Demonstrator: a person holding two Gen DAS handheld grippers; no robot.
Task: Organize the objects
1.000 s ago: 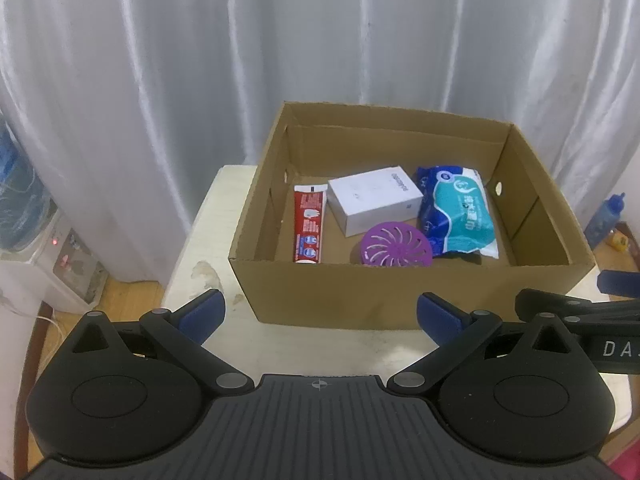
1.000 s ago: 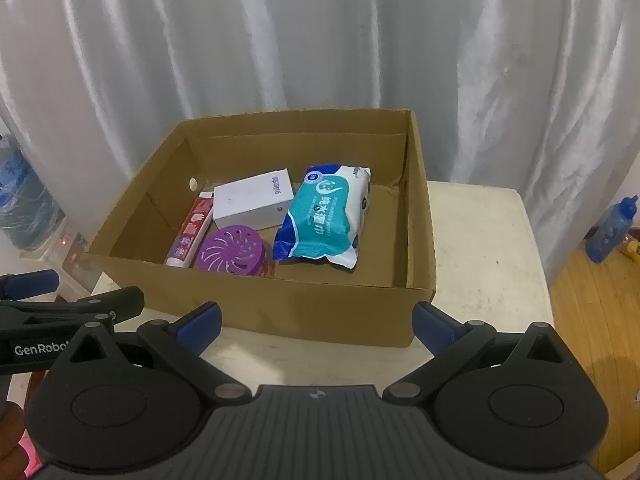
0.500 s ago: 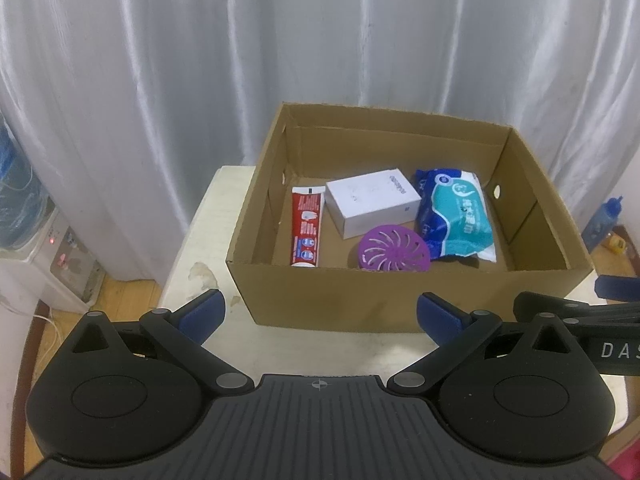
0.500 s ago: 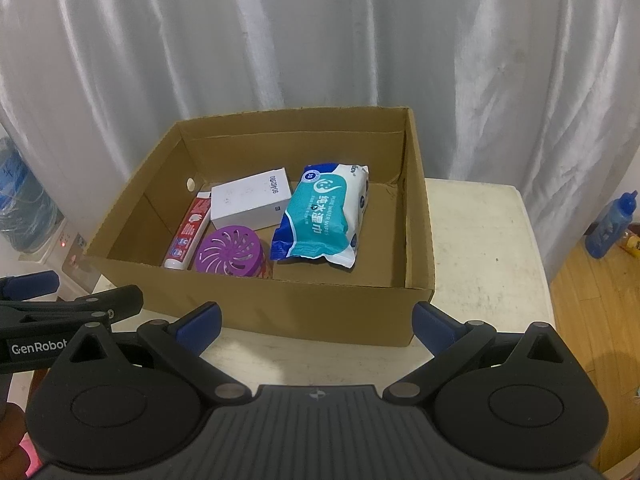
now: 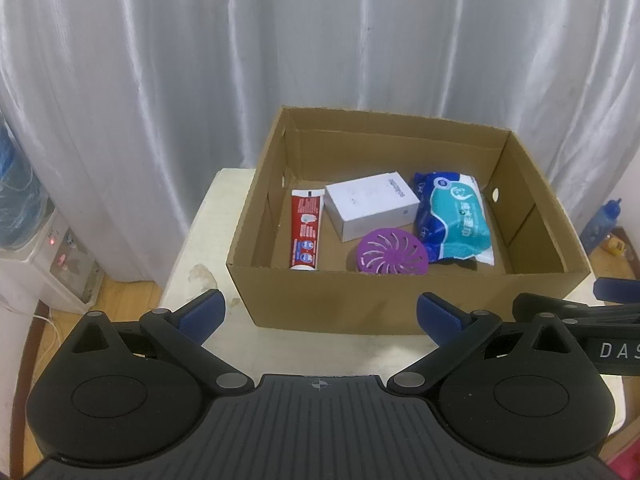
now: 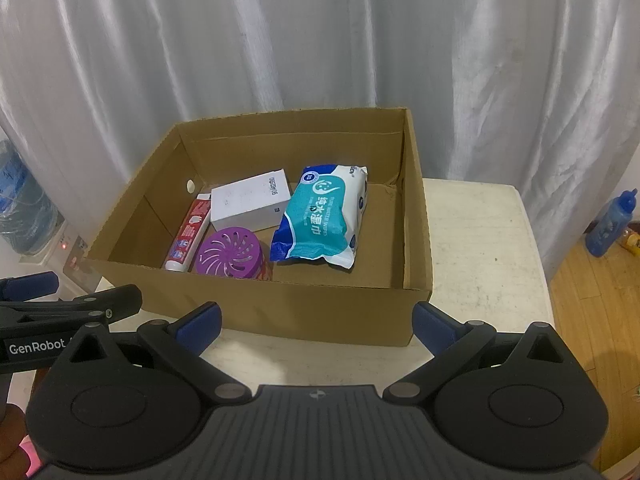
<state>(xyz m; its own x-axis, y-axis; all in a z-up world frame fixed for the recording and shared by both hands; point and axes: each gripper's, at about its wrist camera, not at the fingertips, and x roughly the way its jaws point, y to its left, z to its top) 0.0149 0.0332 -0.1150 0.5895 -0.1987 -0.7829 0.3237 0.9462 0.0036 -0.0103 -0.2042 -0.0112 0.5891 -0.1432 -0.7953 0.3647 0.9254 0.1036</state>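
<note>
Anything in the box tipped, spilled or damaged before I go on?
Nothing stands out. In the cardboard box, the toothpaste, white carton, purple round freshener and wipes pack sit intact, nothing spilled.

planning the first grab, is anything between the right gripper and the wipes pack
Only the cardboard box's near wall stands between the open right gripper and the wipes pack; nothing lies on the pack, so from above it is clear.

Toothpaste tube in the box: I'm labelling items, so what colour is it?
Red with a white cap end, the toothpaste tube shows best in the left wrist view.
</note>
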